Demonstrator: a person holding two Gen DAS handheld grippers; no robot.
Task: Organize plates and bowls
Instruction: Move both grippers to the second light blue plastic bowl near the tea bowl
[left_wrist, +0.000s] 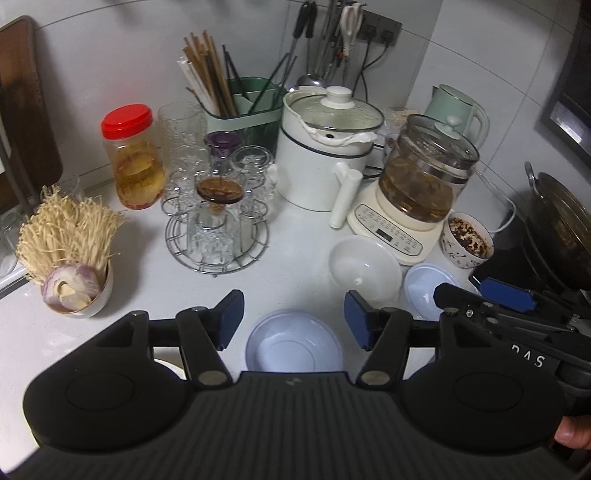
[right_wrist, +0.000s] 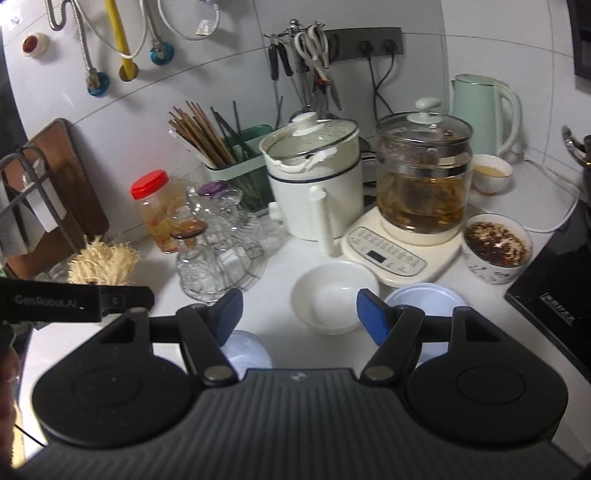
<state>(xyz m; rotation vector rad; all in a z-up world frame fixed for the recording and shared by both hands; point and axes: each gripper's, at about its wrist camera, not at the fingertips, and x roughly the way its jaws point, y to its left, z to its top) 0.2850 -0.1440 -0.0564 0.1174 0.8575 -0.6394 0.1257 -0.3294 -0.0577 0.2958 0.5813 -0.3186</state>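
Three empty dishes sit on the white counter (left_wrist: 155, 280) in front of the tea kettle (left_wrist: 424, 177): a white bowl (left_wrist: 364, 267) at 12 o'clock of the group, a pale blue bowl (left_wrist: 291, 343) at 7 o'clock, and a pale blue plate (left_wrist: 424, 291) at 4 o'clock. Left tool (left_wrist: 293, 319) hangs spread and empty above the blue bowl; right tool (right_wrist: 299, 317) is likewise spread, holding nothing, near the white bowl. Judged stiff, light, glossy and possibly slippery, perhaps breakable, each dish is best pinched across its rim.
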